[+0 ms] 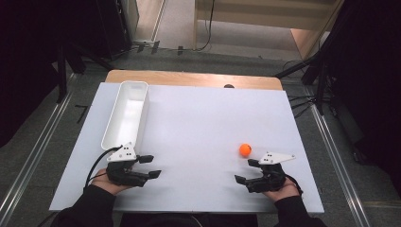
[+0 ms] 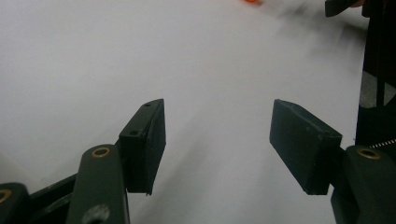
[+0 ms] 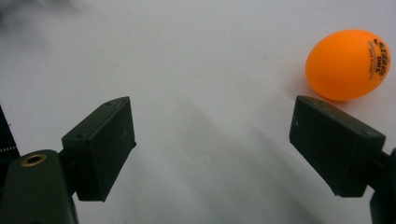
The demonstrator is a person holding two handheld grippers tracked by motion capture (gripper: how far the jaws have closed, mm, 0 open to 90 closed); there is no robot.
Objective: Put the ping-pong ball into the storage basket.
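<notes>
Ball: an orange ball [image 1: 245, 150] lies on the white table [image 1: 198, 123], near the right front; in the right gripper view it sits just beyond the tip of one jaw, apart from it
Right gripper [image 1: 247, 170]: jaws spread wide, nothing between them; just beside the ball
Left gripper [image 1: 150, 166]: jaws spread, empty; low over bare table
Bin: a long white bin [image 1: 126, 113] stands at the left, just behind the left gripper

A lab or recording studio: a wooden desk [image 1: 194, 78] under a plain white sheet [image 1: 198, 123] stands on grey carpet, with dark tripod legs [image 1: 302, 71] beyond its far corners, cables [image 1: 302, 101] across the floor, and metal floor rails [image 1: 340, 161] along both sides.
</notes>
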